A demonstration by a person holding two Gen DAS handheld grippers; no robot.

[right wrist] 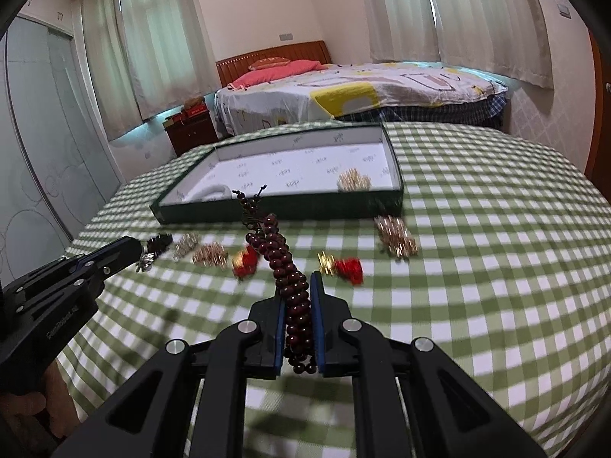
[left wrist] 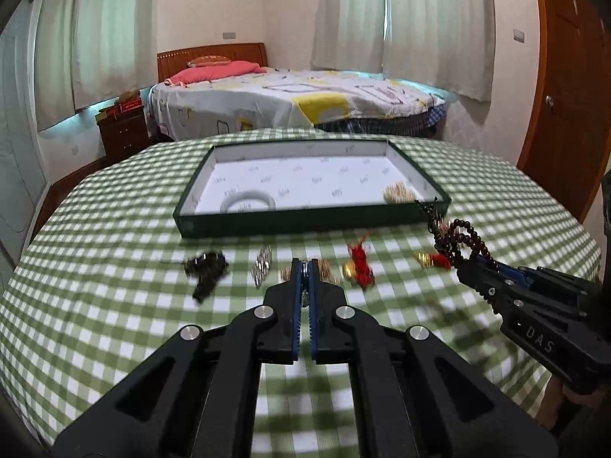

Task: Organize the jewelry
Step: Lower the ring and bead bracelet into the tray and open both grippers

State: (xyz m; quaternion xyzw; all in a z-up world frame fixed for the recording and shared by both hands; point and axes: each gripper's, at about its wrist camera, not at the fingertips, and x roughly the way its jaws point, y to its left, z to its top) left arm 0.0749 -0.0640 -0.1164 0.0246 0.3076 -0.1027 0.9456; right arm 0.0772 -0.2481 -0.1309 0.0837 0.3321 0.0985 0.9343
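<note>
A dark green tray (left wrist: 305, 218) (right wrist: 267, 210) with a white lining holds a white bangle (left wrist: 248, 202) and a gold piece (left wrist: 397, 192) (right wrist: 353, 181). My right gripper (right wrist: 299, 282) (left wrist: 467, 267) is shut on a dark red bead bracelet (right wrist: 282, 263) (left wrist: 458, 236), held above the cloth just before the tray's near wall. My left gripper (left wrist: 304, 267) (right wrist: 139, 253) is shut on a small silver piece (right wrist: 147, 259) (left wrist: 304, 297), low over the table.
On the green checked tablecloth (left wrist: 114, 267) lie a black piece (left wrist: 206, 267), a silver chain (left wrist: 261, 265), gold pieces (right wrist: 210, 253) (right wrist: 397, 236) and two red tassel charms (left wrist: 361, 267) (right wrist: 345, 267). A bed (left wrist: 290, 99) stands behind the table.
</note>
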